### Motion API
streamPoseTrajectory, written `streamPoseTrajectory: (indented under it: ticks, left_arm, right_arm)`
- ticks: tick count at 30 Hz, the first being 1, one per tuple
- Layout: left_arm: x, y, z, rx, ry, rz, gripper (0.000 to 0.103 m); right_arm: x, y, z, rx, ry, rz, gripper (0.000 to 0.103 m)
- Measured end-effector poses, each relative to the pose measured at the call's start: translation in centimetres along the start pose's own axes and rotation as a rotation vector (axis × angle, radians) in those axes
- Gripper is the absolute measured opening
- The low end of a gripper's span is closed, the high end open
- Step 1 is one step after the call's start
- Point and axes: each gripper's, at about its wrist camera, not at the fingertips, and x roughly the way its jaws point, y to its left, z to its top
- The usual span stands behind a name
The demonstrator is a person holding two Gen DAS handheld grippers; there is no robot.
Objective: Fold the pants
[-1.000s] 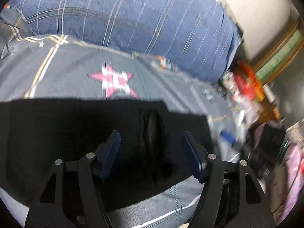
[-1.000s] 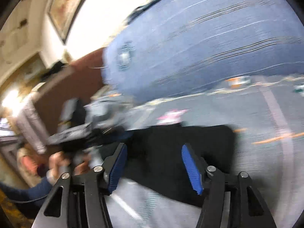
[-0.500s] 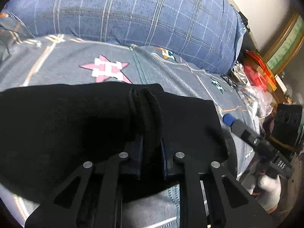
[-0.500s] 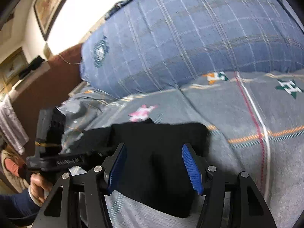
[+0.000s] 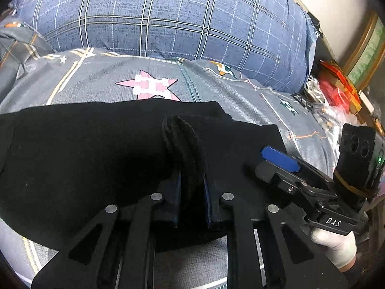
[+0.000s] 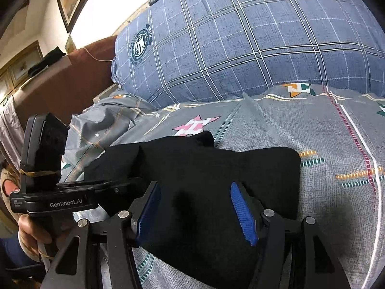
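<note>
Left hand-held gripper (image 5: 191, 192) went from spread wide over the pants (image 5: 84, 159) to clamped on a raised ridge of black fabric, and it had held that pinch since; the right hand-held gripper (image 6: 196, 210) had dropped lower toward the same garment with its spread unchanged.

Left view: pads were together on the bunched fold, which stood up just ahead of the fingertips. Fabric ran wide to the left of the left unit, far edge straight, just short of the pink star (image 5: 152, 88) on the bedsheet (image 5: 240, 96).

Right view: blue pads (image 6: 243, 213) were apart, over the pants' right portion, nothing pressed between them. Whether they touched the cloth I couldn't tell. Pants' right edge sat just beyond the right pad, rounded corner ahead-right. Past that edge was bare sheet, open room to the right. Ahead, the plaid pillow (image 6: 252, 43) blocked the far side. Left unit sat close on the left, gripped by a hand (image 6: 33, 233).

Pants lay flat on the bed, folded stack, near edge under both units. Clutter (image 5: 336, 91) crowded the bed's right margin in the left view.
</note>
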Motion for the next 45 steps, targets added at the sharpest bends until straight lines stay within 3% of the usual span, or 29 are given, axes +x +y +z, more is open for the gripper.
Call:
streamPoseTrajectory:
  ticks: [8, 18, 24, 28, 32, 35, 39, 45]
  left_arm:
    - [-0.4, -0.3, -0.3, 0.013, -0.016, 0.016, 0.016]
    - [-0.8, -0.2, -0.4, 0.009, -0.018, 0.022, 0.018]
    - [-1.8, 0.4, -0.7, -0.003, -0.028, 0.030, 0.019]
    - [-2.3, 1.2, -1.3, -0.036, -0.036, 0.044, 0.036]
    - [-2.7, 1.7, -1.6, -0.065, -0.035, 0.042, 0.040]
    - [-3.1, 2.0, -1.8, -0.073, -0.046, 0.061, 0.046]
    - [-3.6, 3.1, -2.2, -0.100, -0.055, 0.098, 0.046]
    - [-5.1, 4.8, -2.4, -0.152, -0.091, 0.140, 0.046]
  right_arm:
    - [-1.1, 0.5, 0.4, 0.059, -0.010, 0.013, 0.059]
    - [0.1, 3.9, -0.7, -0.079, 0.072, -0.061, 0.059]
    - [0.2, 3.8, -1.0, -0.098, 0.059, -0.064, 0.059]
    - [-0.1, 4.0, -0.7, -0.088, 0.065, -0.067, 0.059]
    - [-0.3, 4.2, -0.8, -0.074, 0.054, -0.060, 0.060]
    - [0.4, 4.6, -1.2, -0.112, 0.065, -0.084, 0.063]
    - [1.0, 5.4, -1.5, -0.153, 0.060, -0.093, 0.079]
    - [1.0, 5.7, -1.7, -0.152, 0.036, -0.093, 0.082]
